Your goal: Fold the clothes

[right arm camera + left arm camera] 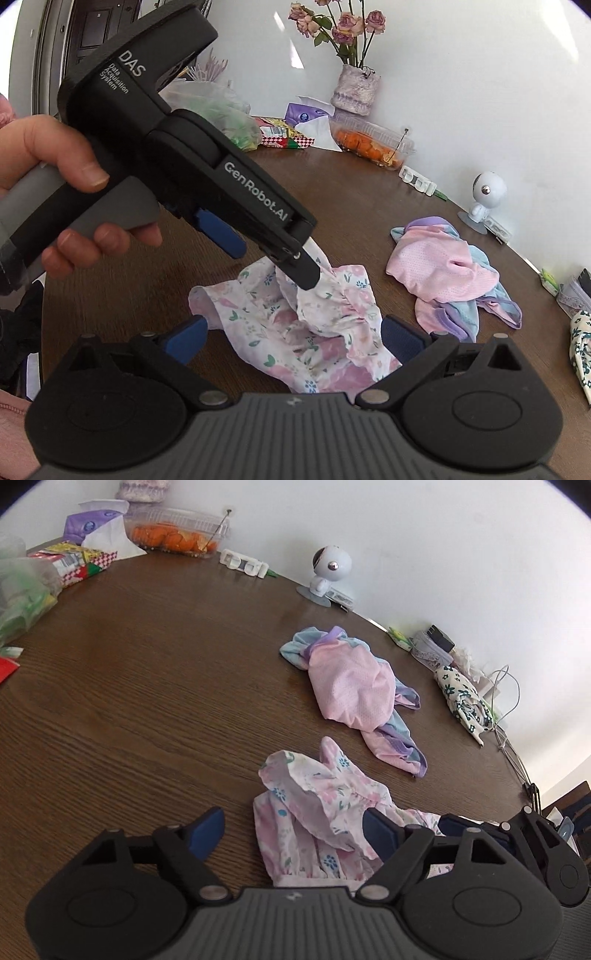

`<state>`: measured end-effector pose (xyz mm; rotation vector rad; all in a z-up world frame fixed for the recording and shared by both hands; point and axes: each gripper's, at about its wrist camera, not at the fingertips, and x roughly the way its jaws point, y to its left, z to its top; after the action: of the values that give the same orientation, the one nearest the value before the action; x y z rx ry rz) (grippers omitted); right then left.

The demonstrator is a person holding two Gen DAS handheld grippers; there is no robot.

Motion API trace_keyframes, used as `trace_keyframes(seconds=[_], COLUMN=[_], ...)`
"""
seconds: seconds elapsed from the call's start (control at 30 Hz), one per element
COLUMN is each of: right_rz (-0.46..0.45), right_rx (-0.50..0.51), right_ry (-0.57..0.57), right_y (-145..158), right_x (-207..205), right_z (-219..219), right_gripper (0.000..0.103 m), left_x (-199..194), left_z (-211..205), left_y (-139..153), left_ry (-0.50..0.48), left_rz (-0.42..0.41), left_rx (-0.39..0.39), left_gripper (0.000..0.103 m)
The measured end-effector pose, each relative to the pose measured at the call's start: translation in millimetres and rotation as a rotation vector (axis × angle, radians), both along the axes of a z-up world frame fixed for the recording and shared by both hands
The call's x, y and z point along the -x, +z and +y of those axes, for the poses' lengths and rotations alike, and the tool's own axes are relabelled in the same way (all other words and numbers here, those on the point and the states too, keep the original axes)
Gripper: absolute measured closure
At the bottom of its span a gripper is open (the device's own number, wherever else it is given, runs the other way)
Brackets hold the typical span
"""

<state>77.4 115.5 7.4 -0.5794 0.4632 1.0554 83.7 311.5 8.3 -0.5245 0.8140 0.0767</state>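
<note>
Risk here lies mostly in the cloth itself: the floral garment [321, 819] is a crumpled heap near the front edge of the brown wooden table [147, 672], with layers bunched over one another. If either gripper pinches now, it could catch several layers at once, or only a loose ruffle, and the piece would lift as a twisted bundle rather than spread flat for folding. The two grippers also sit very close together at the same garment, so they could knock into each other or pull against one another.

The left gripper [295, 830] points down at the floral garment with its jaws apart, roughly three quarters of their spread. In the right wrist view one of its fingers touches the top of the heap, and the garment lies between the blue pads, but the pads do not press on it, so nothing is held. A hand [55, 177] grips its handle.

The right gripper [295, 336] is wide open too, with the garment's near edge lying between its pads, not clamped.

A second pink, blue and purple garment [354, 690] lies further back on the table, apart from the first. A green-flowered white cloth [461, 698] rests near the wall.
</note>
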Motion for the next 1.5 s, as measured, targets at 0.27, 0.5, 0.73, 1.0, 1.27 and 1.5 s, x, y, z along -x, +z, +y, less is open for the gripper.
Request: trace_keyframes(seconds=[0.27,0.5,0.73,1.0,1.27,1.5], right_rz=[0.073,0.139,0.184,0.039,-0.239,-0.210], right_rx=[-0.009,-0.021,-0.024,-0.069,-0.038,-0.043], right_ry=[-0.006,-0.028,-0.047,-0.131,-0.267,-0.359], right_y=[-10.6,-19.5,-27.9,-19.8,-22.8,-21.8], right_x=[-11.2,-18.3,-24.1,-8.2,22.5,15.3], right_z=[6.3,6.2,5.9,3.8,29.9,46.9], right_gripper=[0.006,0.006,0.006,0.003,0.002,0.007], left_x=[-19.1,-31.3,-30.3,-30.1,-37.3,-43.8], left_z=[8.5,10.3,3.6,-19.0,-52.6,-70.4], left_y=[-1.4,-4.6,0.6,35.5,66.9,78.4], left_ry=[-0.033,-0.074,-0.101,-0.149,-0.225,-0.253], left_rz=[0.021,0.054,0.008,-0.043,-0.051,-0.036], left_rx=[0.046,0.074,0.052,-0.048,-0.145,-0.200], left_gripper=[0.048,0.078,0.099,0.100,0.100,0.100])
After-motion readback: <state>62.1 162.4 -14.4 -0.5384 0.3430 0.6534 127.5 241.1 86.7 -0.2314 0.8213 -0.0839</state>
